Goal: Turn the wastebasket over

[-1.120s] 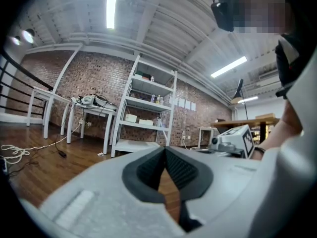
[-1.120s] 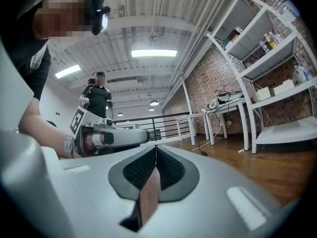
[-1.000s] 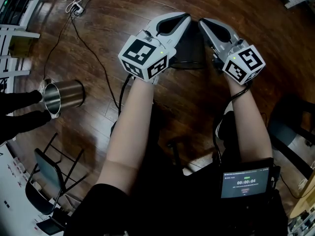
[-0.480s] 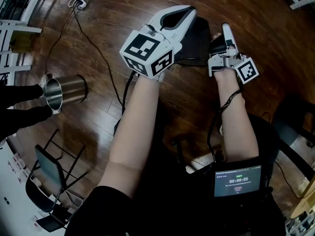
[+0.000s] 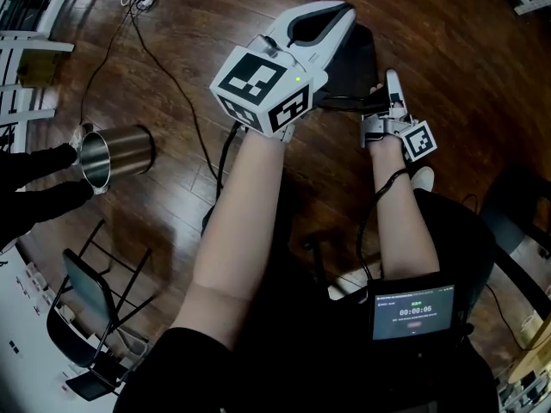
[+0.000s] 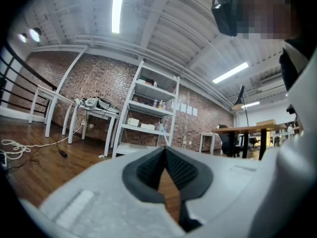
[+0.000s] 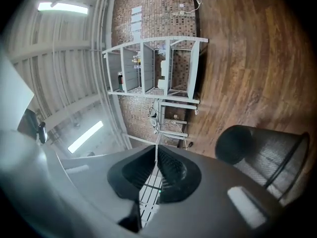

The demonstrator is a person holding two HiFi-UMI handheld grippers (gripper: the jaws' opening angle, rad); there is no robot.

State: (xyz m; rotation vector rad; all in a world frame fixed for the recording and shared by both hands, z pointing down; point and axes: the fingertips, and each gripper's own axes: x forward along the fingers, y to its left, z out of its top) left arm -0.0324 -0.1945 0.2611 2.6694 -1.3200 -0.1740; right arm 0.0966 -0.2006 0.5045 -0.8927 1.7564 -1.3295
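Note:
A black mesh wastebasket (image 5: 360, 57) stands on the wooden floor, mostly hidden behind my left gripper in the head view. The right gripper view shows it at the lower right, the wastebasket (image 7: 270, 155) with its narrow dark end away from the floor and its wire rim toward it. My left gripper (image 5: 343, 14) hangs high above it, shut and holding nothing; in the left gripper view (image 6: 164, 148) it points level into the room. My right gripper (image 5: 392, 80) is low beside the basket's right side, rolled on edge. Its jaws are shut and empty, and its tips (image 7: 157, 148) stay apart from the mesh.
A steel can (image 5: 116, 157) lies at the left, with a person's black-sleeved hands (image 5: 39, 188) at it. Cables (image 5: 164, 63) run across the floor. A dark chair (image 5: 86, 308) stands lower left. White shelving (image 6: 148, 113) and tables line a brick wall ahead.
My right gripper has dropped toward the floor and rolled onto its edge beside the basket. The left gripper has hardly moved.

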